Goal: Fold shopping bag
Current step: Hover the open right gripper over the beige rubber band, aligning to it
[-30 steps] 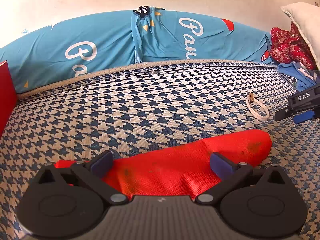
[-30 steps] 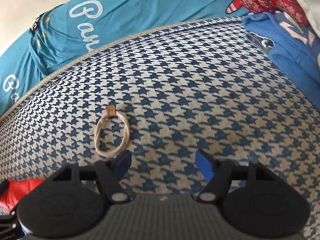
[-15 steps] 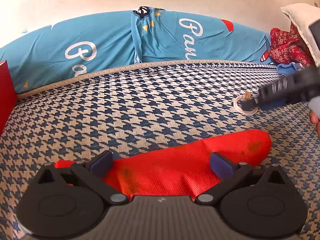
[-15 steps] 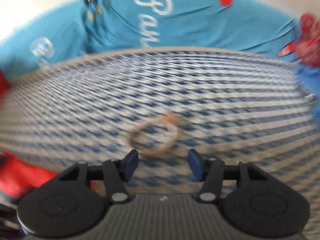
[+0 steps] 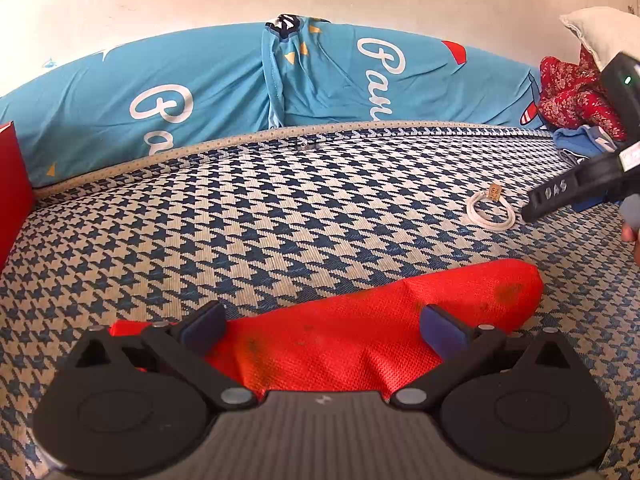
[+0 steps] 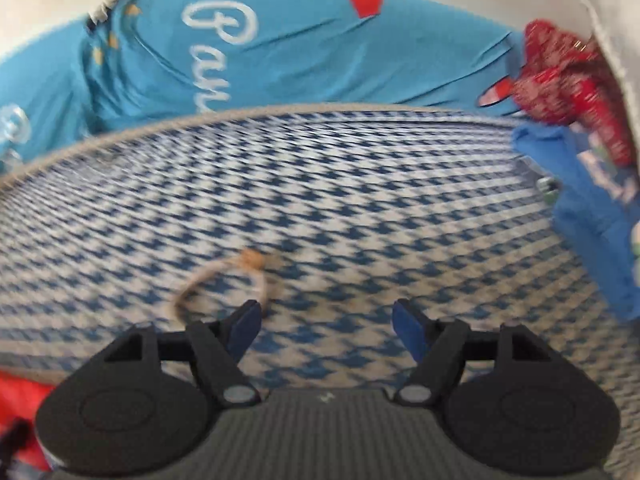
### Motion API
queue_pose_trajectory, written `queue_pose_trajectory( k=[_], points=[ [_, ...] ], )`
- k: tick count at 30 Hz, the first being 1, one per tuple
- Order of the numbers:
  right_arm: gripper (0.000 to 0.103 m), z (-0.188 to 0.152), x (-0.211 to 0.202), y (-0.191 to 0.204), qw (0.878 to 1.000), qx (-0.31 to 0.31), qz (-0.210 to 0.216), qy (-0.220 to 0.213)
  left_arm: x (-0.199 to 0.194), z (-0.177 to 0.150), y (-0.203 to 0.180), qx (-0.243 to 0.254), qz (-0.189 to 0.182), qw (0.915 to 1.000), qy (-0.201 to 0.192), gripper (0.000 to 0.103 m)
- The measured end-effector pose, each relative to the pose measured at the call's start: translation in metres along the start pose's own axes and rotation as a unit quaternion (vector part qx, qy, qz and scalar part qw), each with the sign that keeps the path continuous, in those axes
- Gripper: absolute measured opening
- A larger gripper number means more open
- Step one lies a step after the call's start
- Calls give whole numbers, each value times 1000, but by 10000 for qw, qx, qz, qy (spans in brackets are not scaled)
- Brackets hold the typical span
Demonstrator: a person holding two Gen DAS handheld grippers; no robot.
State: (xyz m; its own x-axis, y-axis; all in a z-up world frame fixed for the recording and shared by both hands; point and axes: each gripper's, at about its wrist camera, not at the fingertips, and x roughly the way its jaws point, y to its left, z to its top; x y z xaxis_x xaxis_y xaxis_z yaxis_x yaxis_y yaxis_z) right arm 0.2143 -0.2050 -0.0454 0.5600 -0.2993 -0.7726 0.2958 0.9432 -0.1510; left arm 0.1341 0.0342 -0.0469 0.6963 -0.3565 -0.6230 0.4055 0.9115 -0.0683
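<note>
1. The left gripper [image 5: 322,326] tilts down over the near edge of the bed [image 5: 280,216], its jaws spread wide and released, pads clear of the cloth below.
2. The bag [image 5: 360,340] lies flat on the bed right under that gripper, between and beyond its two blue pads [image 5: 202,322].
3. The right gripper [image 6: 326,326] also points down at the bed, to the right of the bag; its jaws are opening, and only bare bed cover shows between them.
4. In the left view the right gripper's black finger, lettered "DAS", reaches in from the right edge, its tip just beside a cord loop [image 5: 491,213].
5. In the right view, which is blurred, the cord loop [image 6: 224,284] sits just beyond and beside that gripper's left pad; whether they touch I cannot tell.
6. The bag is red mesh-textured fabric, folded into a long, narrow strip running from near left to far right, with a rounded right end and a few dark smudges.
7. A corner of the bag [image 6: 24,400] shows at the lower left of the right view.
8. A fingertip [image 5: 630,234] of the person shows at the right edge of the left view.
</note>
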Motion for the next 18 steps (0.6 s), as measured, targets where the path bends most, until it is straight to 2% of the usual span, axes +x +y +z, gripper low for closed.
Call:
queue_pose_trajectory(
  k=[3, 5, 6, 7, 9, 12, 13, 15, 18],
  points=[
    [74, -1, 2, 7, 9999, -35, 148, -78, 1, 0, 1, -3, -6, 10000, 0, 103],
    [74, 1, -1, 18, 9976, -275, 634, -100, 0, 0, 1, -6, -11, 10000, 0, 103],
    [74, 2, -3, 23, 9920, -230, 1243, 11, 0, 0, 1, -7, -13, 10000, 0, 103],
    [73, 3, -7, 22, 9886, -101, 1505, 3, 0, 0, 1, -5, -12, 10000, 1, 103],
    [74, 6, -14, 18, 9840, 190, 1766, -94, 0, 0, 1, -1, -12, 10000, -4, 103],
    [80, 11, -20, 8, 9805, 691, 1834, -113, 0, 0, 1, 0, -14, 10000, -9, 103],
    [82, 12, -20, 4, 9773, 882, 1925, -27, 0, 0, 1, -4, -17, 10000, -10, 103],
    [92, 13, -18, 1, 9744, 1115, 1933, 286, 0, 1, 1, -7, -20, 10000, -12, 103],
    [98, 14, -29, 9, 9788, 940, 1728, 569, 1, 1, 2, -6, -30, 10000, -24, 103]
  ],
)
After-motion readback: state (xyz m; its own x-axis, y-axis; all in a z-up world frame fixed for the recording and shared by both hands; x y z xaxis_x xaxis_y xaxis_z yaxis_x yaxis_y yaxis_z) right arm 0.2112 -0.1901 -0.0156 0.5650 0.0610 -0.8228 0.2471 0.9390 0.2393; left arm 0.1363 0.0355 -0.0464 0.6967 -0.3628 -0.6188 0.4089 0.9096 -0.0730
